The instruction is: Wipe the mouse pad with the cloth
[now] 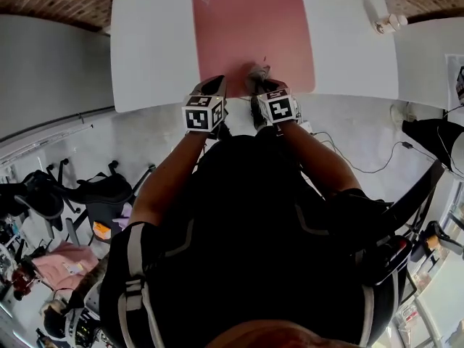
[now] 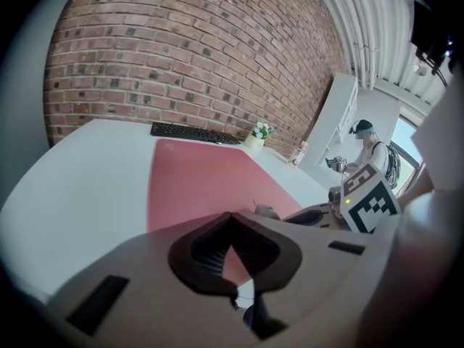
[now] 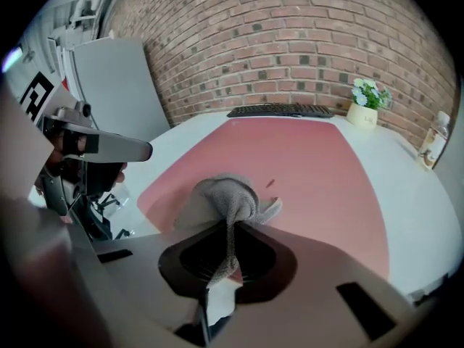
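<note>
Currently cloth sits bunched on the near edge of the pink mouse pad, clamped in the right tongs. Left tongs tips together, empty, just beside at the pad's near-left corner. White tabletop underneath, keyboard at the pad's far edge.

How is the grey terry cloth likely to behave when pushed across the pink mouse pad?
Probably floppy: the grey terry cloth bunches where the right gripper pinches it. Its nubby weave may drag rather than slide on the pink mouse pad.
</note>
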Available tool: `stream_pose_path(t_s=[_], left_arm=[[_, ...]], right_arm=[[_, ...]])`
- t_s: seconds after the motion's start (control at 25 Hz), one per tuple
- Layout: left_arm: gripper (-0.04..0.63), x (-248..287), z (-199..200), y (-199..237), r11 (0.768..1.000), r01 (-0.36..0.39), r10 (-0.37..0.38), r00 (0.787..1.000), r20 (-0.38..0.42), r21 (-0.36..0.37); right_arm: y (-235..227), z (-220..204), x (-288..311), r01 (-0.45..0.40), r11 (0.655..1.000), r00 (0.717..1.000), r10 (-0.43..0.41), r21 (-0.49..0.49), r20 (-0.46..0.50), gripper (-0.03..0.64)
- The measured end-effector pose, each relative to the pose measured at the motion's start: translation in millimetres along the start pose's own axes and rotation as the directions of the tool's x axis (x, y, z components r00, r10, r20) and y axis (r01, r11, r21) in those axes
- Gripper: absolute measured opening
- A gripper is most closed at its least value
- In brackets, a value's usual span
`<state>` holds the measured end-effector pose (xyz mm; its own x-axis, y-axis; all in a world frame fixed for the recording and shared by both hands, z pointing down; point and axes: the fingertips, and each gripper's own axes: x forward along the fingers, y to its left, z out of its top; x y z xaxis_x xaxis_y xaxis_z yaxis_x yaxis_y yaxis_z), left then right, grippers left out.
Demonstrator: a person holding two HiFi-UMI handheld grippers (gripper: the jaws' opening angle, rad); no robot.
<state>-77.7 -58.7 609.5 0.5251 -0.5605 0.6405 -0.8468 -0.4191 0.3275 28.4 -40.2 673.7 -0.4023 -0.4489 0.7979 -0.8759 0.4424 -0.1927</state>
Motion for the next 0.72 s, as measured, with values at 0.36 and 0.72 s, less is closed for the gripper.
stream_pose_path(t_s=[0.36,0.72], left_arm=[[0.000,18.5,6.6,-30.1,0.997,0.060,-0.060,0.998,-0.018,0.048],[0.000,32.9,16.0,-54.0,0.991,0.108,-0.106,0.994,-0.031,0.083]], right_arm=[[-53.5,-16.9,-18.9,0.078,0.994,0.997,-0.080,0.077,0.013,0.034],[-97.7,-34.3,-41.2,0.133,0.982,0.991,-0.134,0.132,0.001,0.034]])
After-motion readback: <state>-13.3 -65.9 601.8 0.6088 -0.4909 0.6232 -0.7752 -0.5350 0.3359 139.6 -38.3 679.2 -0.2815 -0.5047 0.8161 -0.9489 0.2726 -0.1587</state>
